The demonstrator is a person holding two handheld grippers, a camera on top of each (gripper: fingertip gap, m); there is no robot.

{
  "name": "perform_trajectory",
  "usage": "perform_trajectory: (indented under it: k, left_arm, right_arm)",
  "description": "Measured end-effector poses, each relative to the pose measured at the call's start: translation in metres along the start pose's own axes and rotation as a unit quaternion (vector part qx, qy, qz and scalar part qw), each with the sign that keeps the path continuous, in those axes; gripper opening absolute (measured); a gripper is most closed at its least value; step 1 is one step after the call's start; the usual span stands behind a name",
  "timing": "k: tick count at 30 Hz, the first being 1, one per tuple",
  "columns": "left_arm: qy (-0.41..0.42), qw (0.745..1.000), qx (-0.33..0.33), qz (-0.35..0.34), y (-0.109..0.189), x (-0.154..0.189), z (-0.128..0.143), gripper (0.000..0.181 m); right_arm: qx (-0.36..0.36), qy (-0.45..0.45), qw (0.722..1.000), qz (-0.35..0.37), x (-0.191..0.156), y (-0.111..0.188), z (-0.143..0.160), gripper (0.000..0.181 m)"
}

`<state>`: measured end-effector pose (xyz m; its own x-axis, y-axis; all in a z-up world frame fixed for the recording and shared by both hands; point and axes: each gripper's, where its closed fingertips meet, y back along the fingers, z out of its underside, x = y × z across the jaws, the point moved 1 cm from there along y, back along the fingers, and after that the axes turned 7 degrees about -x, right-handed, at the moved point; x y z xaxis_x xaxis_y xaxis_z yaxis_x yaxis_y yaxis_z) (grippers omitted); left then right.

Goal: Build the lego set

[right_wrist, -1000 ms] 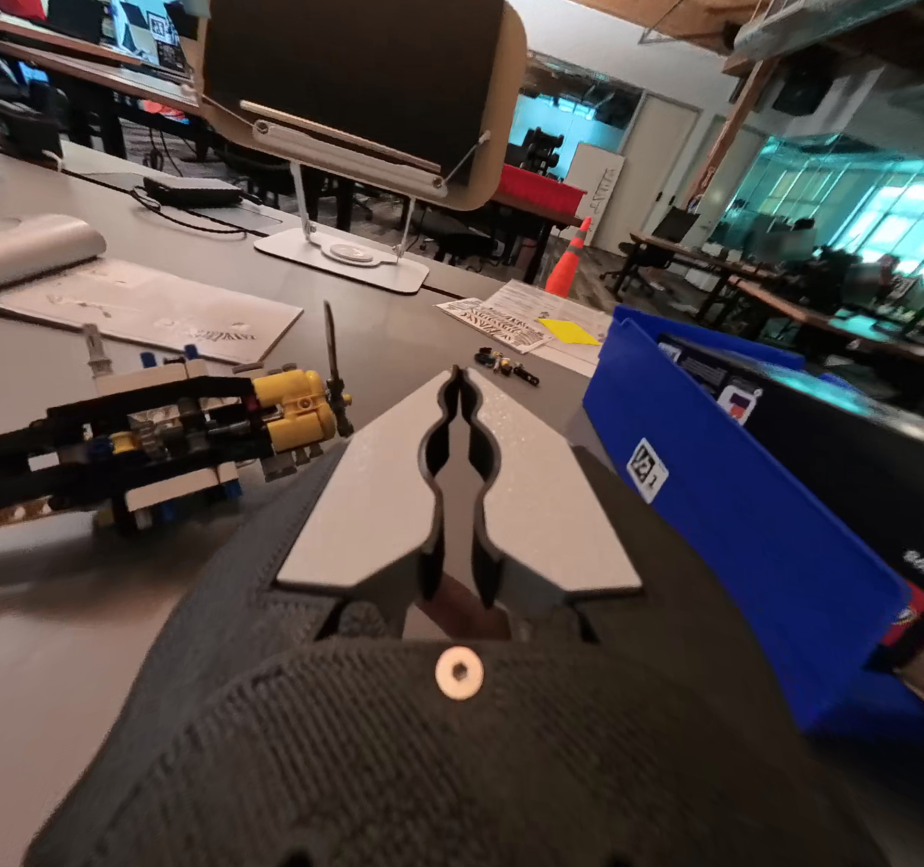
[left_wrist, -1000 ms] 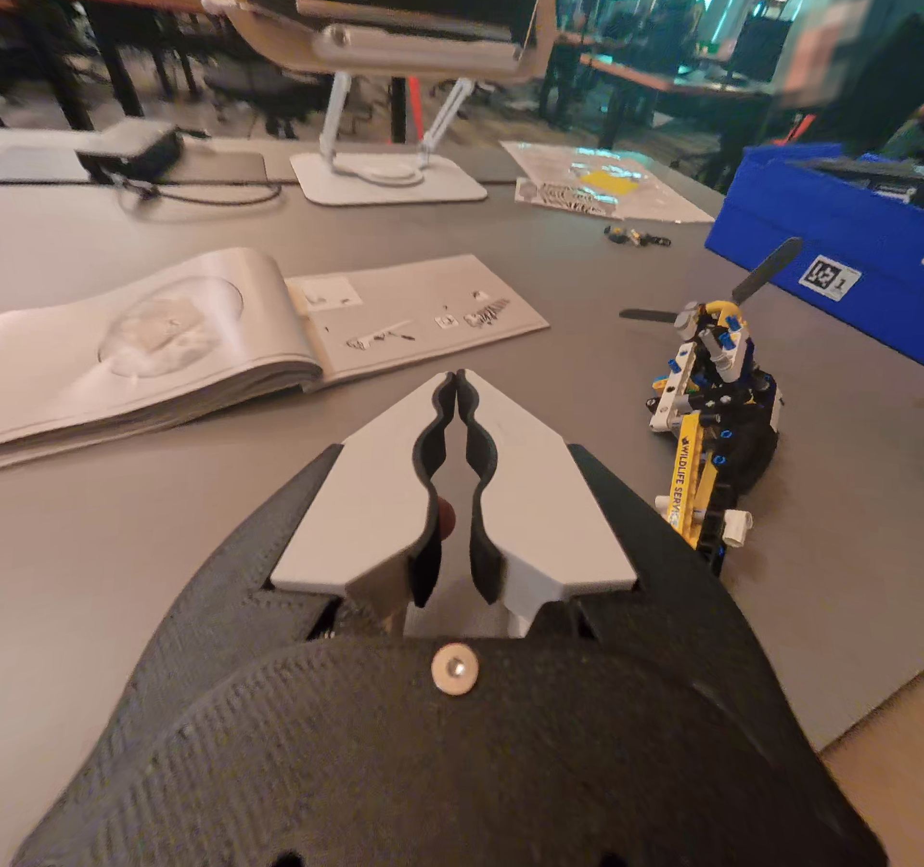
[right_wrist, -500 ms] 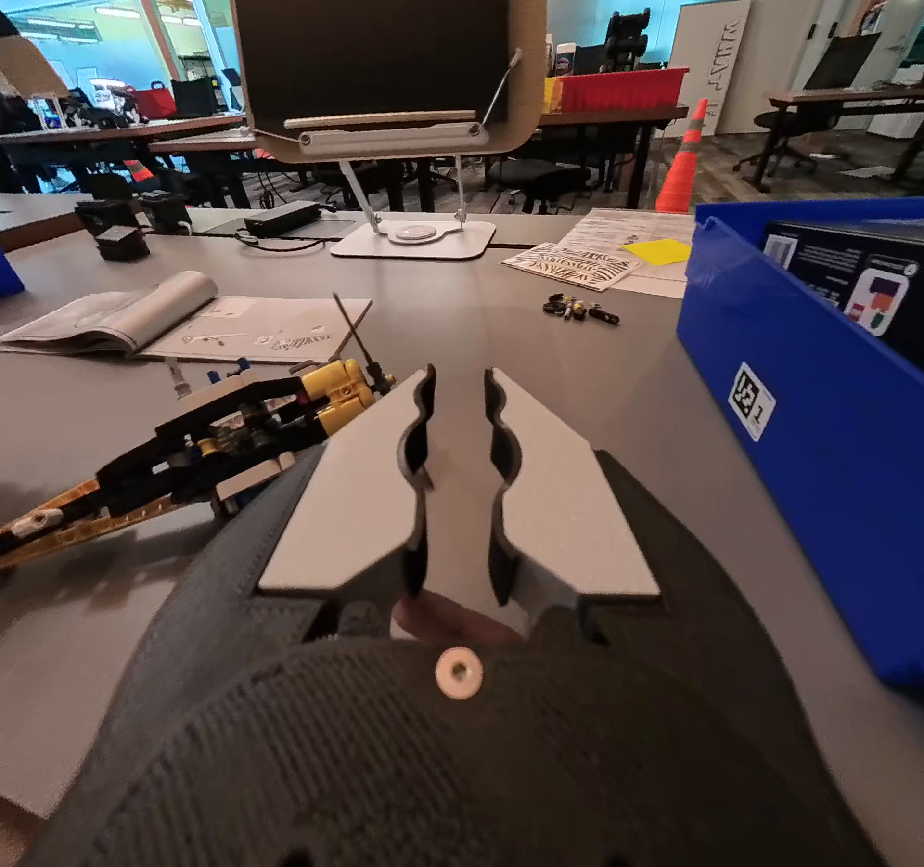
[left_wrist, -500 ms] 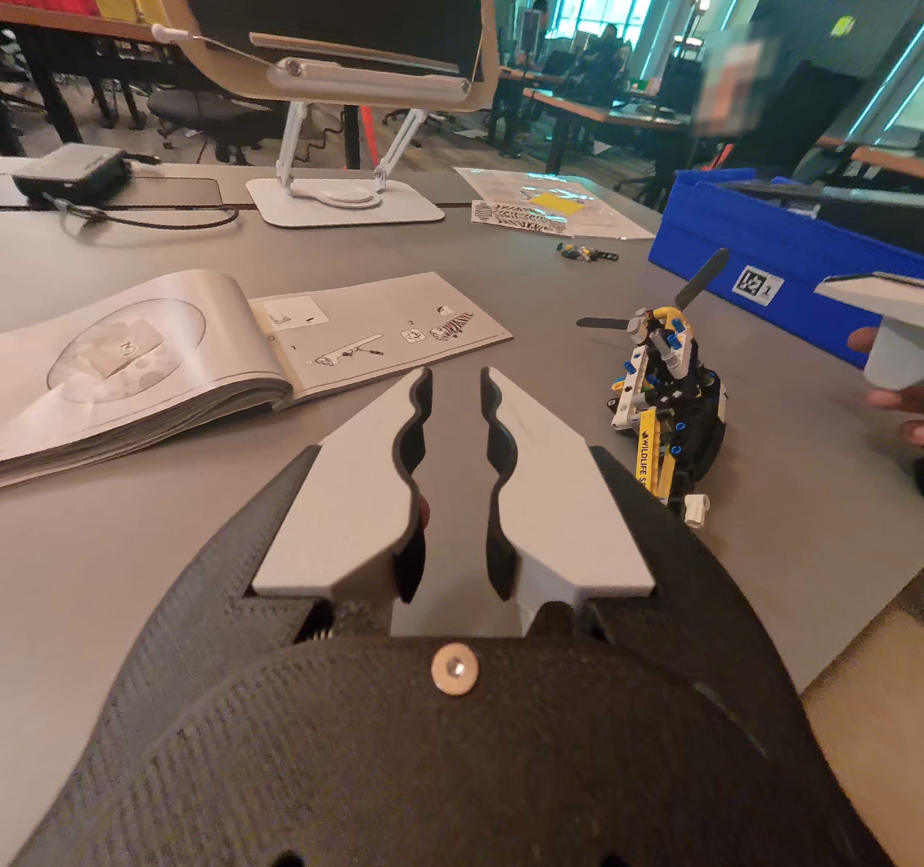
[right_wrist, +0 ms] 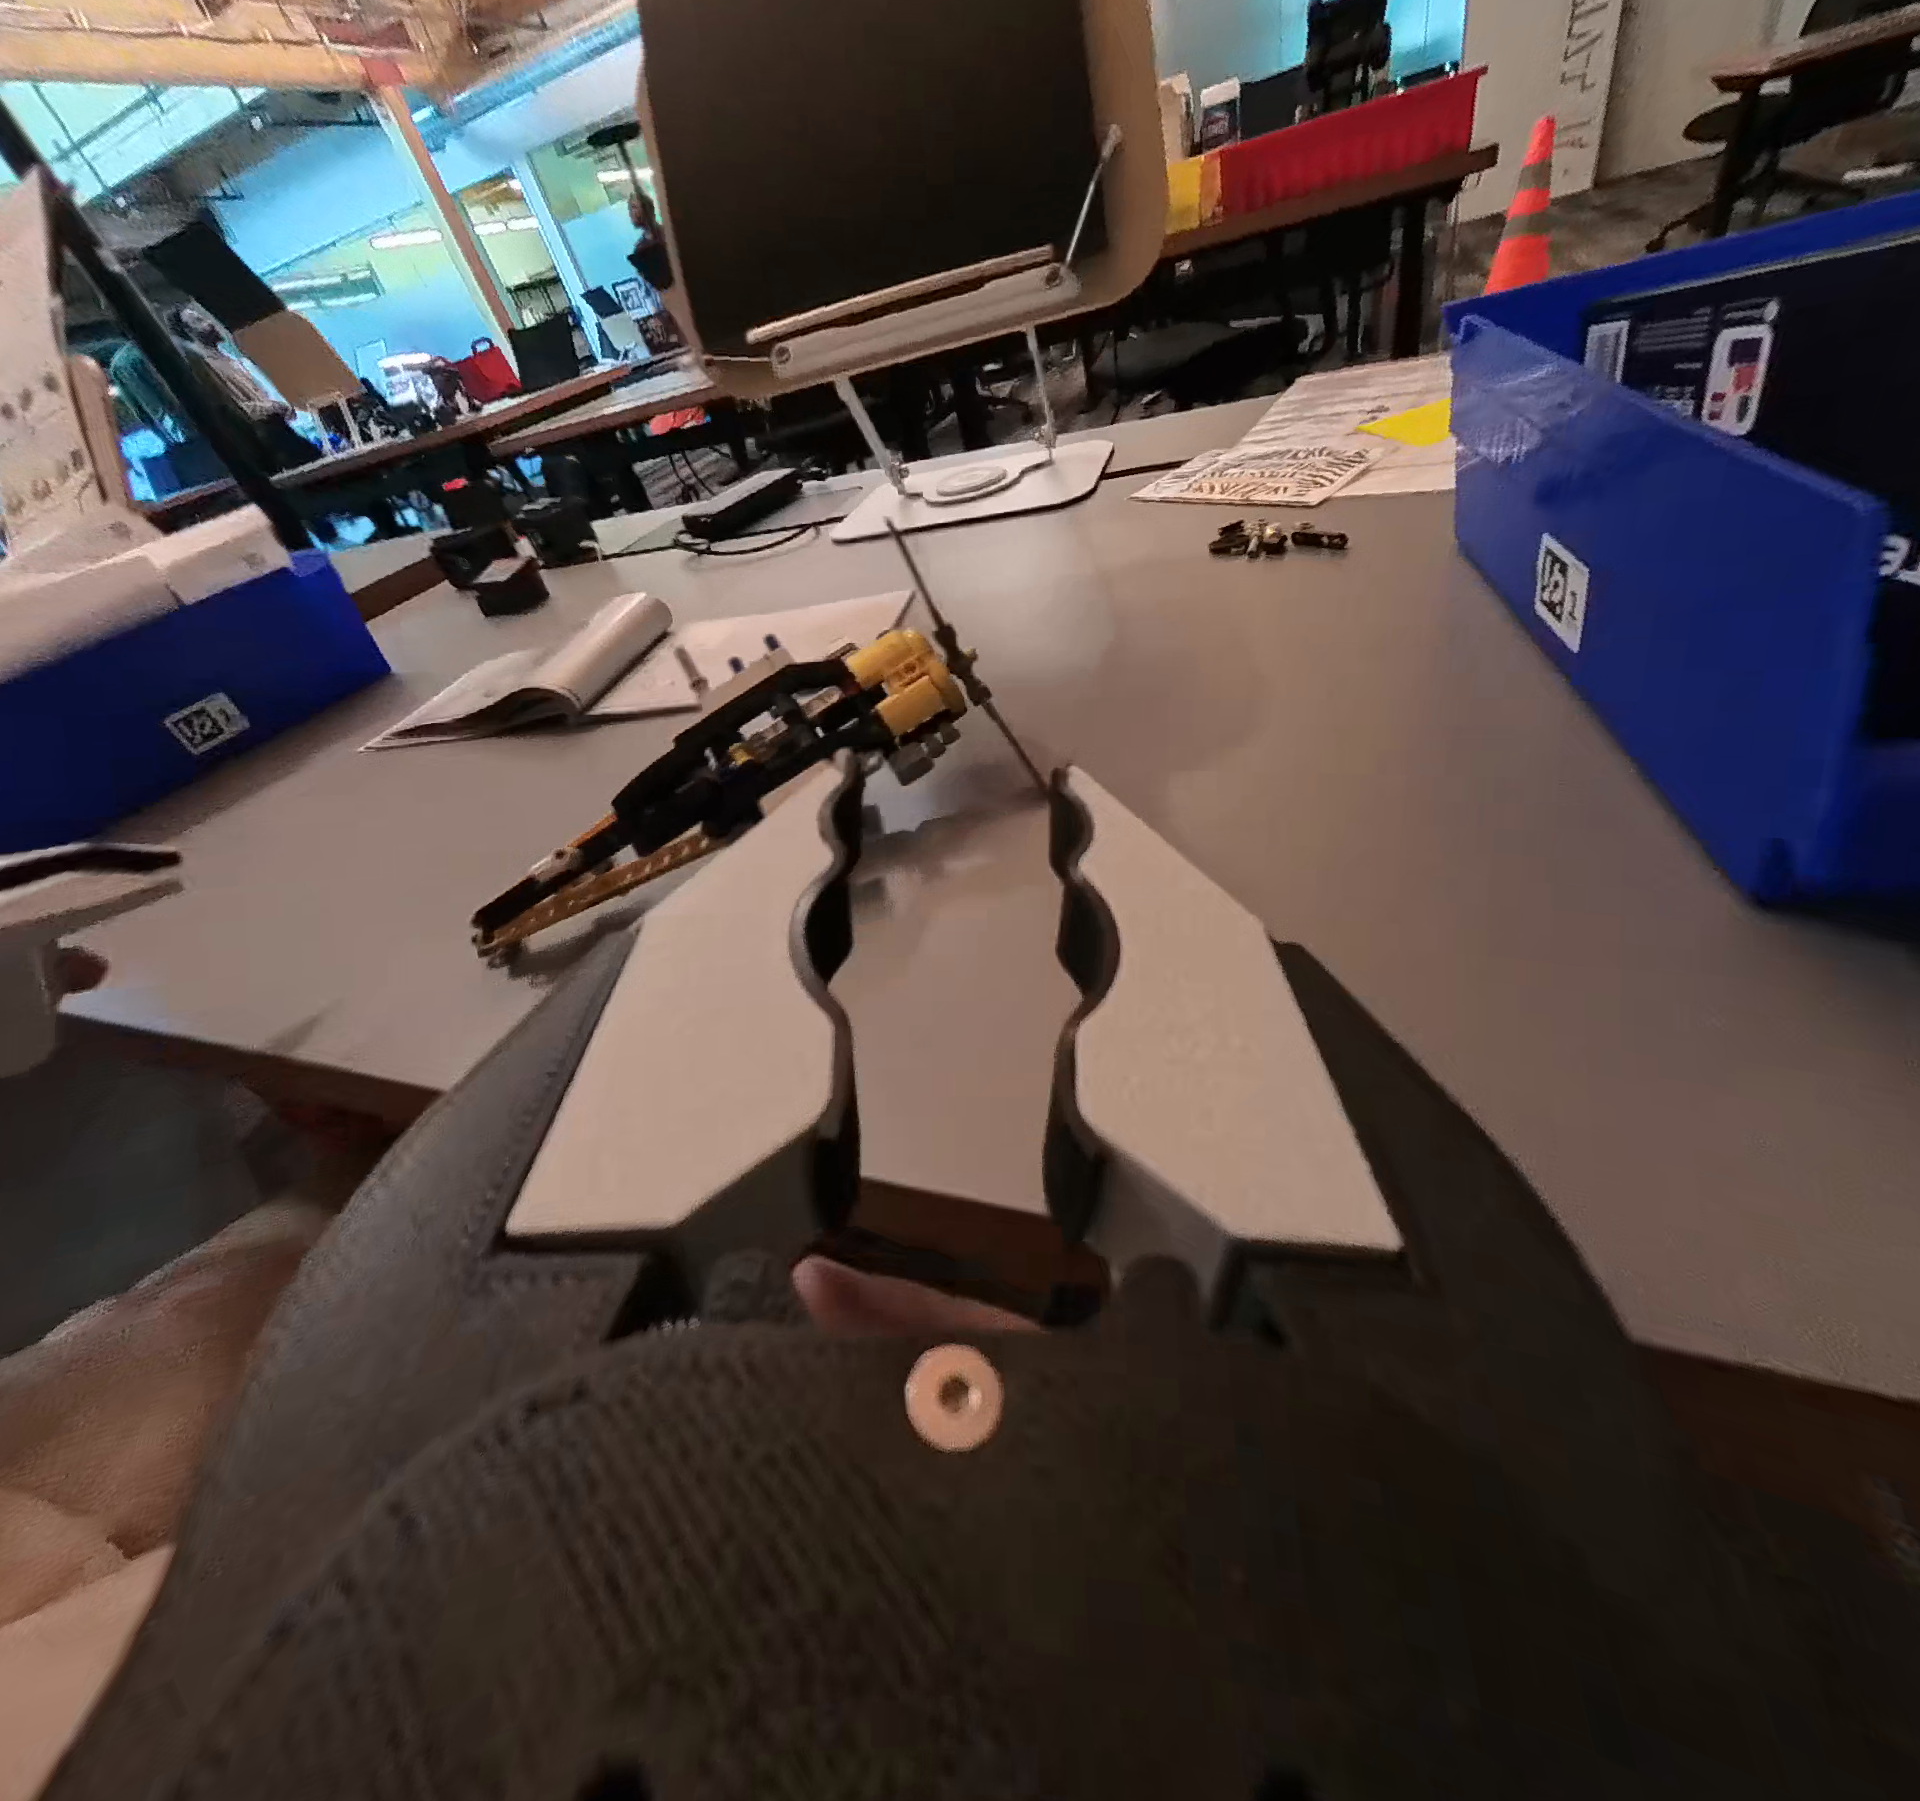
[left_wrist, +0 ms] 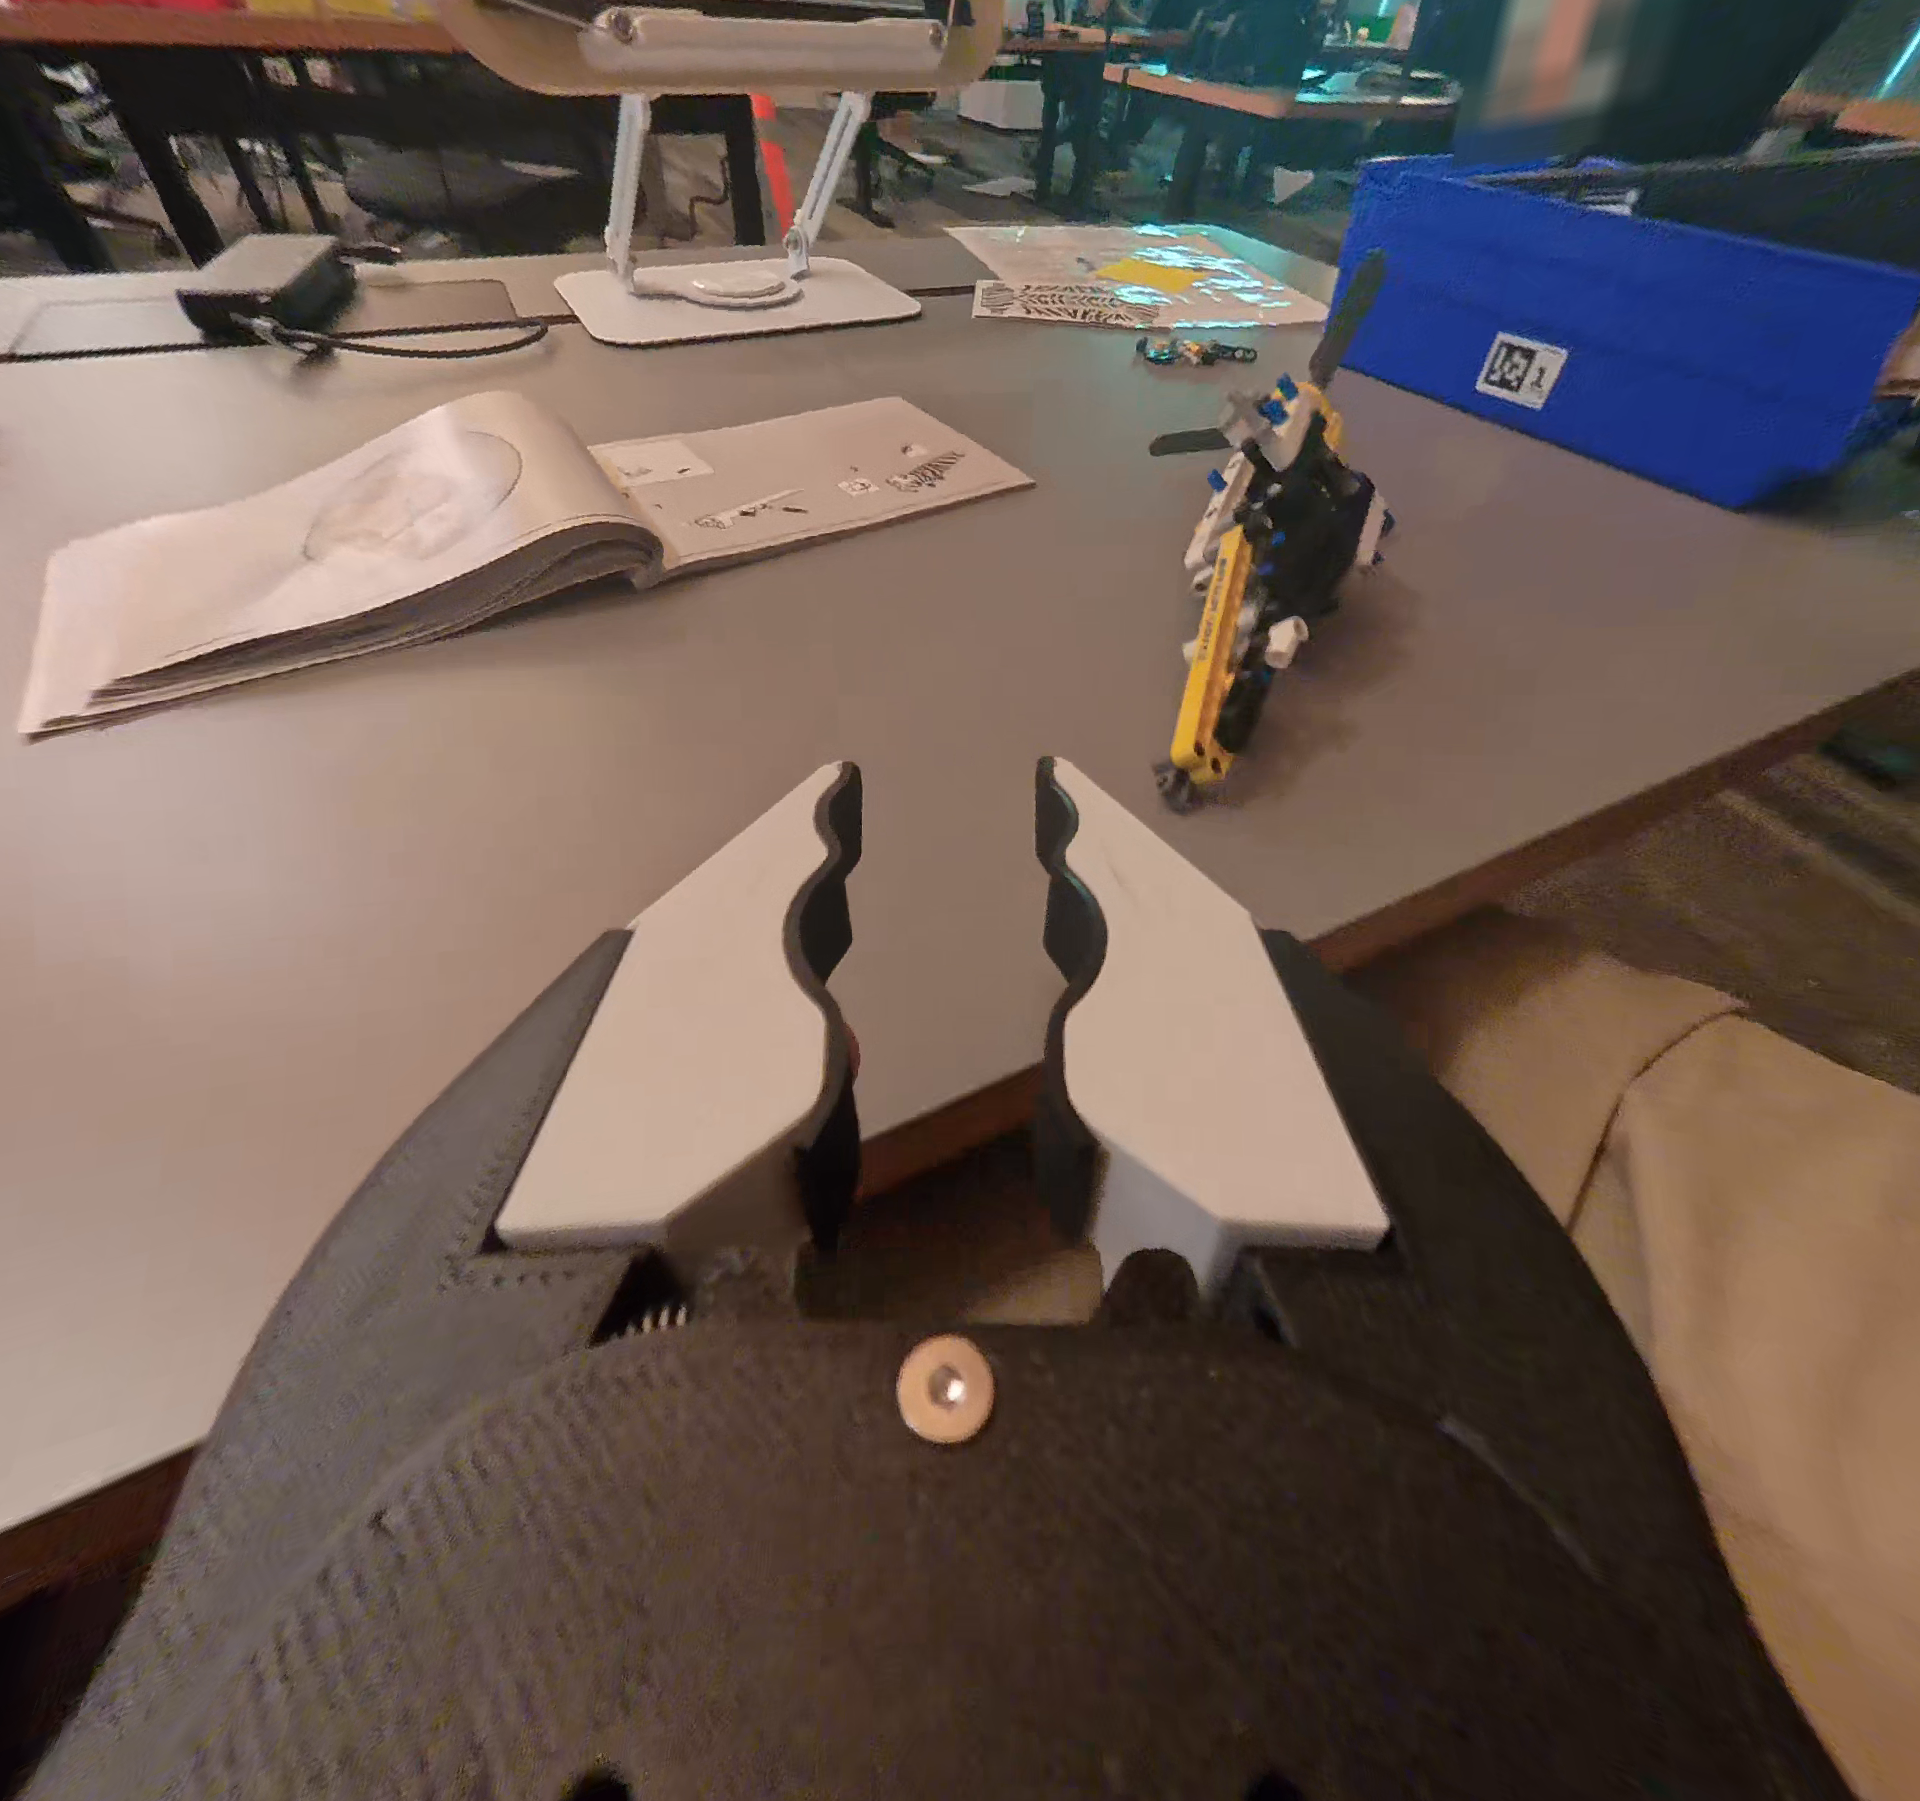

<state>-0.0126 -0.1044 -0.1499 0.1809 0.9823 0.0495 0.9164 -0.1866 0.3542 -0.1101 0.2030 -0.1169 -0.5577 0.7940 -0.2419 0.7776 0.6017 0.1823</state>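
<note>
At one o'clock of the left gripper (left_wrist: 948, 785), on the grey table (left_wrist: 520, 816): partly built lego model (left_wrist: 1262, 556), lying untouched. Both sets of fingers wide, empty, right gripper (right_wrist: 954, 790) included. Between steps, seemingly; next, probably fetching loose pieces (right_wrist: 1278, 538) at one o'clock.

Desk clutter around the work spot

A tablet stand (left_wrist: 727, 291) with a dark screen (right_wrist: 883, 99) sits at the far side of the grey table (left_wrist: 520, 816). A black adapter (left_wrist: 265, 281) with its cable lies left of it. Papers (left_wrist: 1132, 281) lie to its right, near a blue bin (left_wrist: 1621, 349). Another blue bin (right_wrist: 177, 691) stands at the left; an orange cone (right_wrist: 1522, 208) stands on the floor behind.
</note>
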Motion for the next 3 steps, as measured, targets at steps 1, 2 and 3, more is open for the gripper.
perform_trajectory:
  k: [1, 2, 3]
  left_arm:
    - [-0.002, 1.0, 0.004, 0.0, 0.0054, 0.0028, 0.0005, 0.03]
    - [-0.002, 1.0, 0.007, 0.004, 0.0092, 0.0058, 0.0007, 0.03]
    - [-0.003, 1.0, 0.006, 0.008, 0.0111, 0.0082, 0.0022, 0.031]
  right_arm:
    - [-0.003, 0.012, 1.0, 0.001, -0.0038, 0.0047, 0.0023, 0.034]
    - [-0.009, 0.028, 1.0, 0.006, -0.0061, 0.0081, 0.0057, 0.034]
    - [-0.017, 0.044, 0.999, 0.015, -0.0073, 0.0109, 0.0092, 0.033]
